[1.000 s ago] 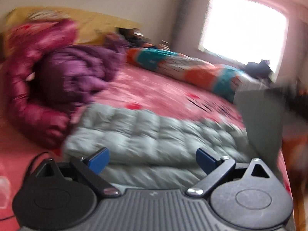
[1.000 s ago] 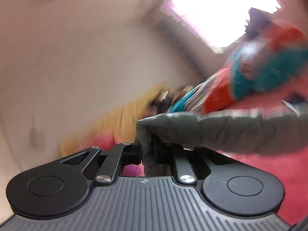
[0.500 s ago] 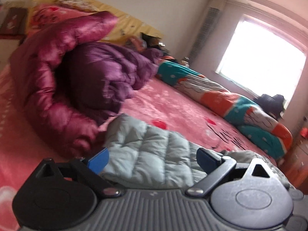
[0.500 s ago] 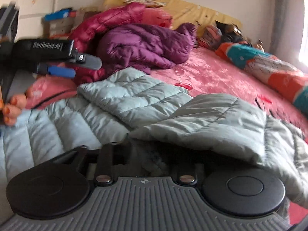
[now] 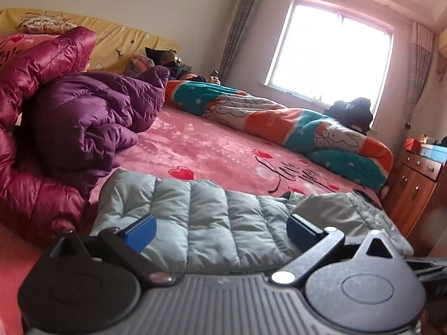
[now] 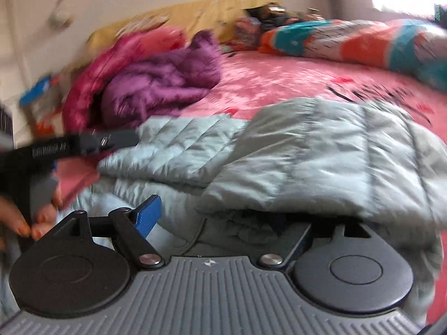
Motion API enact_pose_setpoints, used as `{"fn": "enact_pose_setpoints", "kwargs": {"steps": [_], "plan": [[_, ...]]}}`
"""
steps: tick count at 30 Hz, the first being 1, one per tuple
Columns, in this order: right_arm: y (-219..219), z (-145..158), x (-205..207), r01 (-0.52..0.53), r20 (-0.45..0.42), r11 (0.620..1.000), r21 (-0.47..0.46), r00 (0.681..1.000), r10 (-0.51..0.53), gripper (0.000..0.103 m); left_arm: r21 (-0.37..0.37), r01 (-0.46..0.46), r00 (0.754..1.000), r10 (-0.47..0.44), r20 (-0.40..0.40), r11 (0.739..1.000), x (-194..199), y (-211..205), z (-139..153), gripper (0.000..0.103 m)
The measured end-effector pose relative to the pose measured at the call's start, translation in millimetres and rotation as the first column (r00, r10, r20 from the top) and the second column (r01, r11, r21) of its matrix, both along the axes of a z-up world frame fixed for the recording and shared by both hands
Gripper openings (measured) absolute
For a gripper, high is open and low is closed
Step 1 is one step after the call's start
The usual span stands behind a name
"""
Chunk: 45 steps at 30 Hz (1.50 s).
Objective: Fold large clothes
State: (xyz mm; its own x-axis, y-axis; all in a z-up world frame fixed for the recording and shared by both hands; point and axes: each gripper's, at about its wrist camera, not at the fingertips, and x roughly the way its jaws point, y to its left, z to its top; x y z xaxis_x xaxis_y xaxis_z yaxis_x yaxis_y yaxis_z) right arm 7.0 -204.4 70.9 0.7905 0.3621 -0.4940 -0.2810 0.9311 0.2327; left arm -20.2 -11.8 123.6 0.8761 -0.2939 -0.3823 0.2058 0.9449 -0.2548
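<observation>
With both sleeves already laid in over the body, I judge the grey down jacket [image 6: 293, 150] to be part-way folded: it lies flat on the pink bedspread [image 5: 212, 150], close to the near edge of the bed, with the right-hand panel doubled across the middle and a second flap lying beside it. My right gripper [image 6: 223, 223] has just been opening and now stands wide; the jacket's edge lies slack between the blue pads, which no longer press on it. My left gripper [image 5: 220, 230] is also spread wide and holds nothing, hovering low over the quilted fabric. What seems left is the lengthwise fold, bringing hem toward collar, then smoothing the bundle. The crimson coat [image 5: 36, 117] and the purple coat [image 5: 89, 117] heaped near the headboard look unfolded, so I take it they are still to do. The right view is blurred, so finer detail escapes me.
</observation>
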Motion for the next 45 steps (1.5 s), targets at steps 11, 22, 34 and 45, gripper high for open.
{"fn": "enact_pose_setpoints", "kwargs": {"steps": [11, 22, 34, 45], "plan": [[-78.0, -1.9, -30.3, 0.368, -0.061, 0.744, 0.558, 0.912, -0.406, 0.097, -0.094, -0.04, 0.999, 0.037, -0.025, 0.995, 3.6, 16.0, 5.7, 0.099], [-96.5, -2.5, -21.0, 0.513, -0.143, 0.555, 0.655, 0.805, -0.576, 0.021, -0.071, -0.042, 0.999, 0.041, -0.007, 0.997, 10.6, 25.7, 11.3, 0.1], [39.7, 91.4, 26.7, 0.185, 0.283, 0.961, 0.205, 0.929, -0.239, 0.017, -0.177, -0.199, 0.979, 0.204, 0.009, 0.964, 16.8, 78.9, 28.7, 0.1], [170.9, 12.8, 60.0, -0.108, 0.183, 0.969, -0.222, 0.972, 0.151, 0.017, -0.326, -0.26, 0.965, 0.252, -0.065, 0.909, 27.1, 122.8, 27.0, 0.1]]}}
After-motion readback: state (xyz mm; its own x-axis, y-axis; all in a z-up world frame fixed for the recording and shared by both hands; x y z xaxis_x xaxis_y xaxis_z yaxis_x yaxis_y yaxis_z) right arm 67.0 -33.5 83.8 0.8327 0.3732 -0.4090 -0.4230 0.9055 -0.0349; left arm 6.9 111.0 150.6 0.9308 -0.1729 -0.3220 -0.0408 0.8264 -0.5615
